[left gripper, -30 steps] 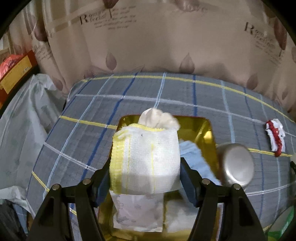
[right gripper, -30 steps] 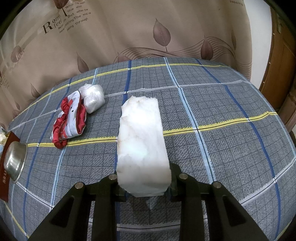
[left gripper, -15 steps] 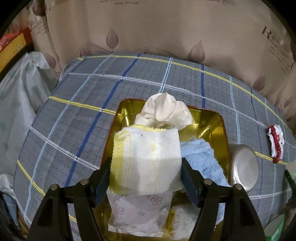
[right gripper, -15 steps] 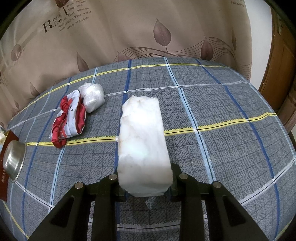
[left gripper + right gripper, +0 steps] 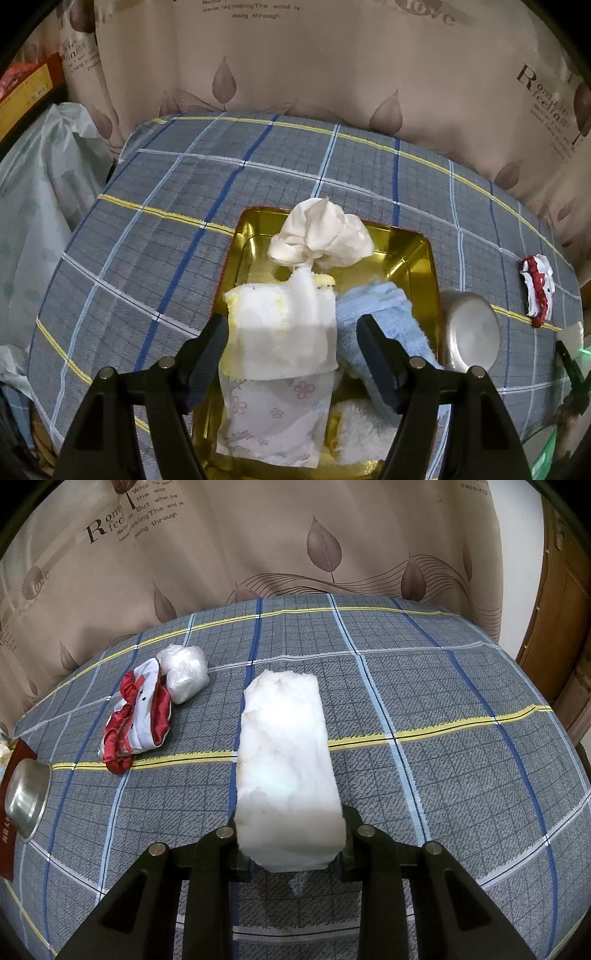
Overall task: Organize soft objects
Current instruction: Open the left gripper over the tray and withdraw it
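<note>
- Left gripper [image 5: 291,343]: jaws spread wide, holding nothing. The left finger's pad looks to be against the edge of the white cloth with yellow trim [image 5: 280,328]; the right finger stands apart from it, over the light blue terry towel [image 5: 380,325].
- The white-and-yellow cloth lies in the shiny gold rectangular metal tray [image 5: 410,258], on top of a white packet printed with small pink flowers [image 5: 273,417] at the tray's near end.
- A crumpled cream-white cloth [image 5: 321,236] sits at the tray's far end, just beyond the yellow-trimmed cloth.
- The blue towel fills the tray's right side; a fluffy white cloth [image 5: 358,432] lies near it at the near right corner.
- An upturned small steel bowl [image 5: 469,336] rests just right of the tray on the grey plaid tablecloth [image 5: 184,206].
- Right gripper [image 5: 291,845]: jaws closed on the near end of a long white foam-like block [image 5: 284,746], which juts away over the cloth; whether its far end touches the table is unclear.
- Far left in the right view: a red-and-white starred fabric bundle [image 5: 138,716], touching a clear plastic-wrapped white bundle [image 5: 183,672] at its far side.
- A beige leaf-print curtain [image 5: 295,546] hangs behind the table.
</note>
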